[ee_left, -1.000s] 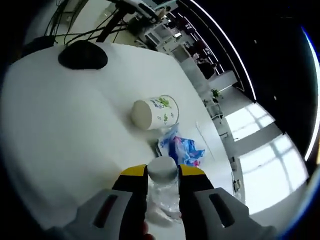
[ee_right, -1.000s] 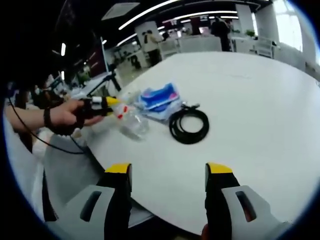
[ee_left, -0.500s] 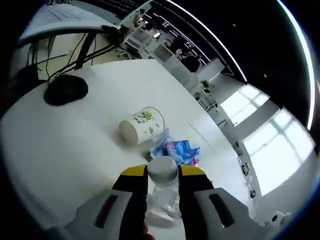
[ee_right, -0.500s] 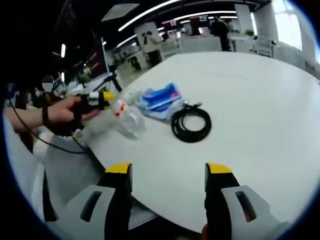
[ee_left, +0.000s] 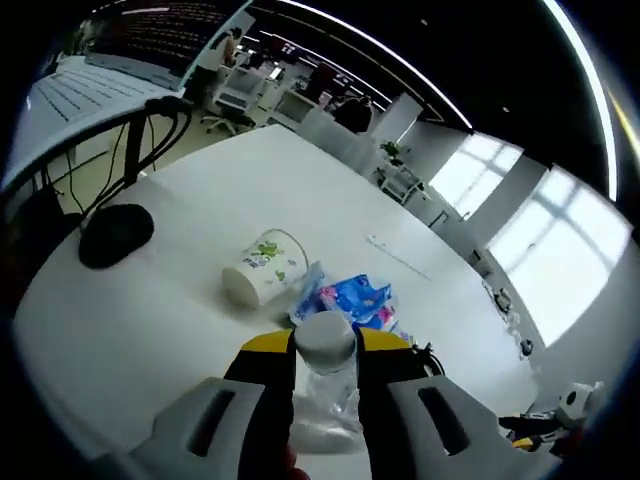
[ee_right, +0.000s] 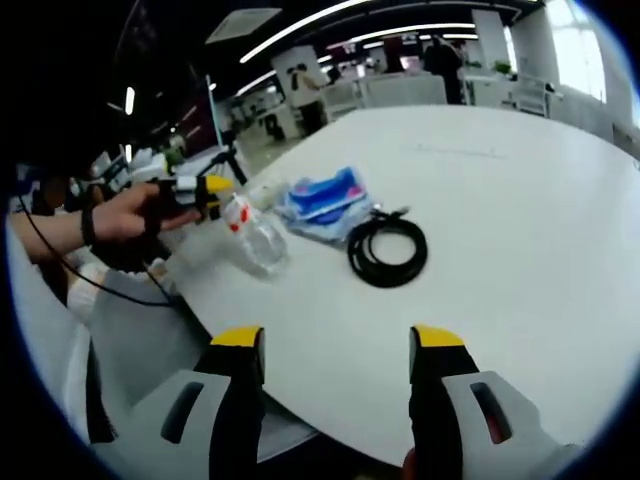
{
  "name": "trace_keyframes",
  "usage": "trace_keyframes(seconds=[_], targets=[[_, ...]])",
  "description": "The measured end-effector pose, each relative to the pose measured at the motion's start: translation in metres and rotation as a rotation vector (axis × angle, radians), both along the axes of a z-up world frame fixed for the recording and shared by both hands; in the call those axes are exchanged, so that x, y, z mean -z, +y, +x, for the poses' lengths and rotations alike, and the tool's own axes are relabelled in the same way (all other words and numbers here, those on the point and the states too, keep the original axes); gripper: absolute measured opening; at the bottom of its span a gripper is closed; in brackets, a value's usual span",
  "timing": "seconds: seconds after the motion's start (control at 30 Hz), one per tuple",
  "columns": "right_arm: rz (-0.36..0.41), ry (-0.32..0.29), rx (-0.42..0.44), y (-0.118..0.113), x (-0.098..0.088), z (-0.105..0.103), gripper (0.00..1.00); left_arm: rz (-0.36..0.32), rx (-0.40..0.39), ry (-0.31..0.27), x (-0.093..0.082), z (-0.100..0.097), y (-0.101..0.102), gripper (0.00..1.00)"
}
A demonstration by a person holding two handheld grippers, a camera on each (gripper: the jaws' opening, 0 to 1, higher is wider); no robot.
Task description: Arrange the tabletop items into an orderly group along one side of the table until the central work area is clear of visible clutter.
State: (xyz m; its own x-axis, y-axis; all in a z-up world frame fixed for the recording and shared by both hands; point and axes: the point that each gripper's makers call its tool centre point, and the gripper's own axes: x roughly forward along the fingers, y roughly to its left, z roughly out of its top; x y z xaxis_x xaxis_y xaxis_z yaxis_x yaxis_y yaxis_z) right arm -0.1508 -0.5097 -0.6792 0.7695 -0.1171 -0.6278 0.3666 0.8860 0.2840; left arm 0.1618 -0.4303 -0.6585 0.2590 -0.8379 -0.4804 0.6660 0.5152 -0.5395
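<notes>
My left gripper (ee_left: 325,348) is shut on the neck of a clear plastic bottle (ee_left: 328,392) with a pale cap. From the right gripper view, a hand holds that left gripper (ee_right: 203,196) near the table's left edge, and the bottle (ee_right: 256,238) slants down from it toward the table. Just beyond lie a paper cup (ee_left: 262,268) on its side and a blue packet (ee_left: 352,300). The same blue packet (ee_right: 326,197) is next to a coiled black cable (ee_right: 387,251). My right gripper (ee_right: 336,342) is open over the near table edge, holding nothing.
A black mouse (ee_left: 114,234) sits at the far left of the white table (ee_left: 180,330), with cables hanging behind it. The wide white table top (ee_right: 520,200) stretches to the right of the cable. Office desks and people stand far behind.
The left gripper view has swung up and shows more of the room. In the right gripper view, the held bottle has shifted slightly right and points more steeply down. The right gripper has stayed open.
</notes>
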Motion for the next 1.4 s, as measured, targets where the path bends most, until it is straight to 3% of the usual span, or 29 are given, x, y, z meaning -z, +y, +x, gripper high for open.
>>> trace_keyframes(seconds=[0.2, 0.7, 1.13, 1.4], targets=[[-0.002, -0.004, 0.002, 0.001, 0.0, -0.001, 0.56, 0.019, 0.071, -0.108, -0.013, -0.007, -0.004, 0.21], [-0.003, -0.008, 0.005, 0.001, 0.001, -0.004, 0.56, 0.057, 0.237, -0.313, -0.033, -0.035, -0.016, 0.21], [0.001, -0.014, 0.004, 0.006, 0.003, -0.006, 0.56, 0.08, 0.342, -0.445, -0.039, -0.061, -0.023, 0.21], [0.003, -0.013, 0.0, 0.008, 0.004, -0.008, 0.56, 0.08, 0.382, -0.486, -0.043, -0.077, -0.024, 0.21]])
